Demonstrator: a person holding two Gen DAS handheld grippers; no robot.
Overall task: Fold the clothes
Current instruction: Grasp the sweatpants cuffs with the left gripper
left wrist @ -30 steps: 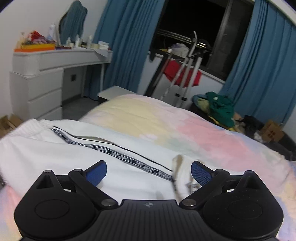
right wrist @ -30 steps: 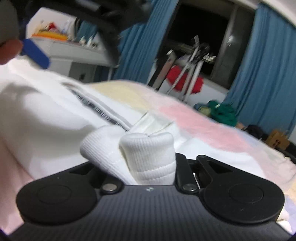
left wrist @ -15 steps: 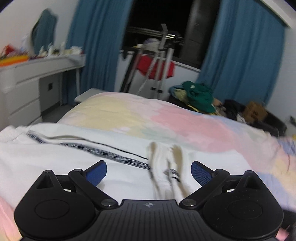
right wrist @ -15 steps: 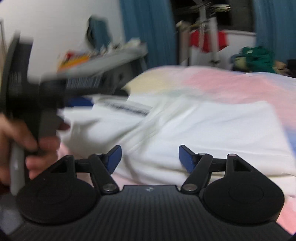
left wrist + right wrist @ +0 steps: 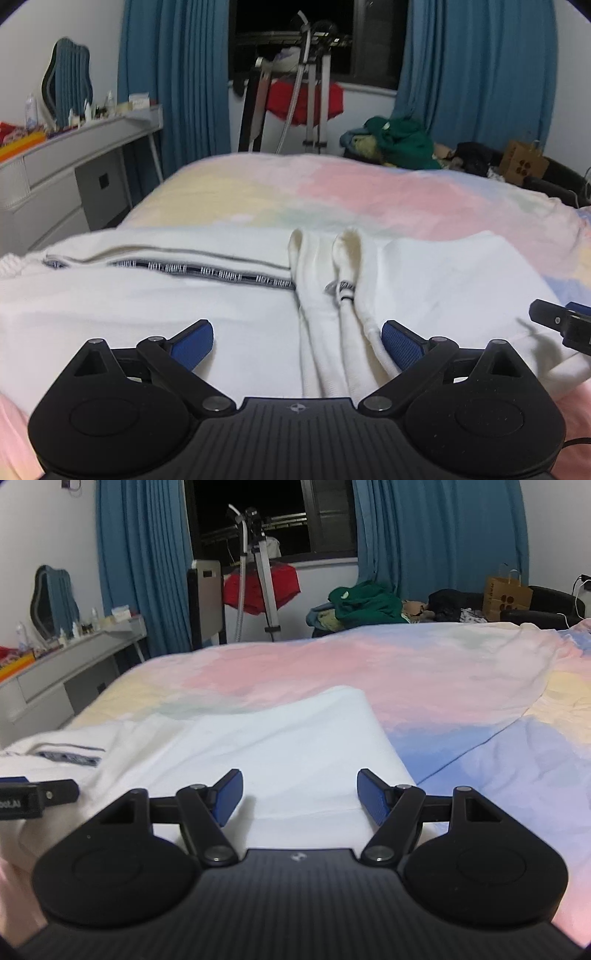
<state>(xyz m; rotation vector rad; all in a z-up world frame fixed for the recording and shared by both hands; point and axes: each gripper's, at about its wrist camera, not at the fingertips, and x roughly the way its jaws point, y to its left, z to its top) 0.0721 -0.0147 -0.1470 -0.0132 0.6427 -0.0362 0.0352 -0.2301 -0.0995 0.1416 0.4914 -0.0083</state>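
The white trousers [image 5: 184,314] lie flat across the near side of the bed [image 5: 332,192], the leg with its black lettered stripe [image 5: 203,271] running to the left and the two ribbed cuffs [image 5: 325,266] brought back over the middle, so one fold looks already laid. Right of the cuffs the cloth forms a smooth doubled panel [image 5: 288,746] ending in a clean right edge.

Our left gripper [image 5: 297,341] hovers just above the cuffs with its jaws spread and nothing between them; our right gripper [image 5: 299,794] hovers over the smooth panel, likewise spread and empty. We judge that we are between folds: the next move calls for both grippers to pinch an edge of the stack and carry it across for a second fold.

A second ago our right gripper was pinching the cuffs; it has since let them go and swung right, while our left has turned towards the middle.

Beyond the bed stand a drying rack [image 5: 310,74], blue curtains [image 5: 476,66] and a dresser [image 5: 74,162] at left.
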